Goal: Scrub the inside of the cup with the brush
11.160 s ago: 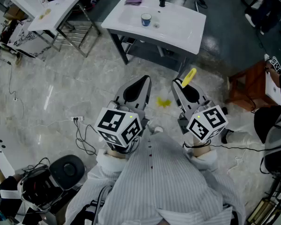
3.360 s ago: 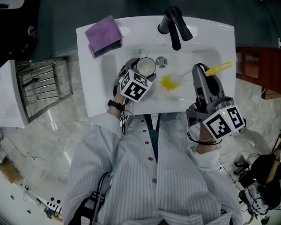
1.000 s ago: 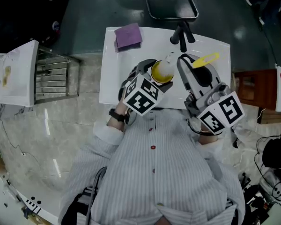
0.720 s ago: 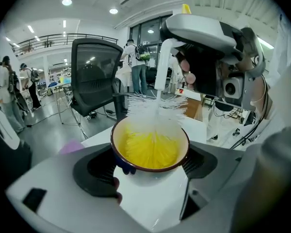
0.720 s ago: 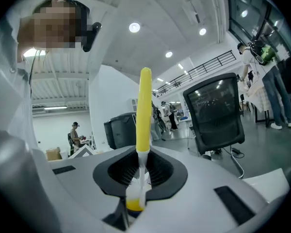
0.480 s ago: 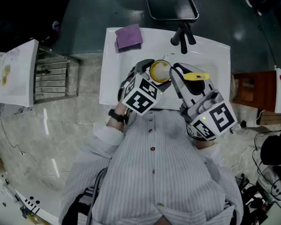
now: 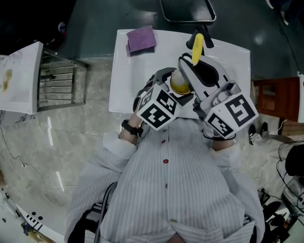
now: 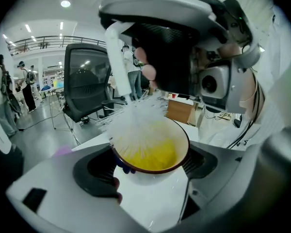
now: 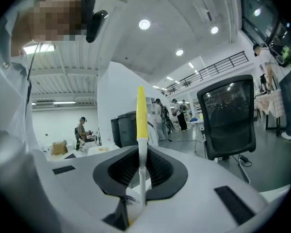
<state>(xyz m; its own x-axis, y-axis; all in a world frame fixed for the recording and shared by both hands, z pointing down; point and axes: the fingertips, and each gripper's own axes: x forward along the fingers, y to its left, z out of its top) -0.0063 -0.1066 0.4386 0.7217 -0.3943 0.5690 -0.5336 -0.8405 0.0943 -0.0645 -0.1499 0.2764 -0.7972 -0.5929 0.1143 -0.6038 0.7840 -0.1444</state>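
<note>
The cup (image 8: 143, 178) sits clamped between the left gripper (image 8: 146, 171)'s jaws, white outside, dark rim, bright yellow inside. In it goes the brush (image 9: 141, 115): its white bristles (image 8: 138, 125) fill the mouth and spray out over the far rim. No liquid can be made out in the cup.

The right gripper (image 9: 139, 178) pinches the brush's thin white stem between its jaws. The yellow handle stands straight up past them.

The head view places it all. Both grippers meet over the white sink (image 7: 137, 75), right in front of the person's striped shirt (image 7: 167, 186). A purple cloth (image 7: 142, 38) lies on the sink's far left corner, well apart from the cup.

Only the left gripper view looks into the cup and catches the bristles against the yellow. Only the right gripper view shows the grip on the stem. An office chair (image 8: 87, 81) stands behind in both gripper views, and only its base shows from the head.
</note>
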